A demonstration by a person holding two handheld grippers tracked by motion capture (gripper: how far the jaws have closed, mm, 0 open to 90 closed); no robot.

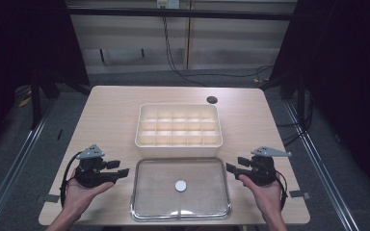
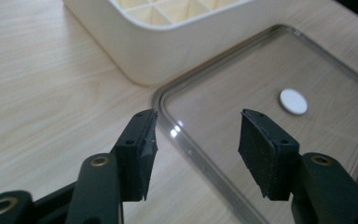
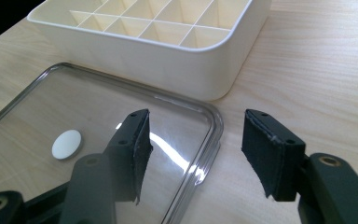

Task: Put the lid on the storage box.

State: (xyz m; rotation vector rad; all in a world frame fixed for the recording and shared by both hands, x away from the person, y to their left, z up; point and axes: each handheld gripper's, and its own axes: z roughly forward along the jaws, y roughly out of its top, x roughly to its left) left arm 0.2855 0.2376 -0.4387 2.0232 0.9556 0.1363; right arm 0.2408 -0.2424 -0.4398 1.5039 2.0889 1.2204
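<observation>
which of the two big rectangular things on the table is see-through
The clear lid, lying flat at the table's near edge between the two grippers, with a white round disc at its centre. The cream divided box behind it is opaque.

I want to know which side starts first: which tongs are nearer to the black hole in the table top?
Right. The right tongs lie beside the clear lid's right edge, on the hole's side of the table; the left tongs are beside the lid's left edge, farther off.
</observation>
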